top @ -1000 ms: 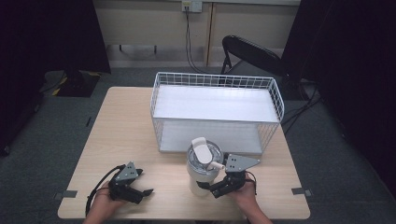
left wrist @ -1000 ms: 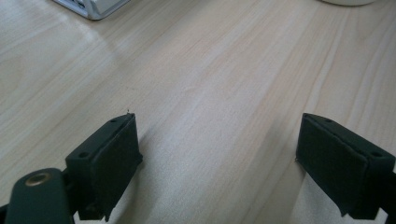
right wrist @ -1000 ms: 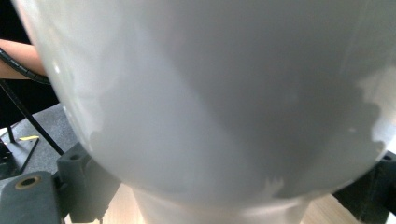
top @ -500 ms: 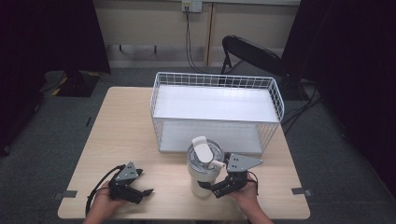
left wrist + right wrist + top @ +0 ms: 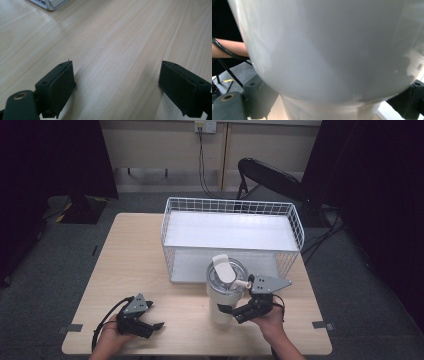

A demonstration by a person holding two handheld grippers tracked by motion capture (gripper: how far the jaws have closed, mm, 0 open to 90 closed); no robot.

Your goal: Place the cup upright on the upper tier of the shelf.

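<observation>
A white tumbler (image 5: 223,296) with a clear lid and a white flip spout stands near the table's front edge, just before the wire basket. My right gripper (image 5: 228,312) comes at it from the right and is shut on its narrow lower part. In the right gripper view the tumbler (image 5: 324,50) bulges wide above my right gripper (image 5: 329,107), one black jaw on each side of the base. My left gripper (image 5: 152,327) rests at the front left of the table. In its own view my left gripper (image 5: 117,87) stands open over bare wood.
A white wire basket (image 5: 232,205) with a white floor sits on the far half of the wooden table (image 5: 130,260), close behind the tumbler. A black chair (image 5: 270,175) stands beyond the table. A forearm (image 5: 227,48) and a cable show left of the tumbler.
The tumbler and my right gripper have shifted a little to the right and toward the basket. My left gripper has stayed put.
</observation>
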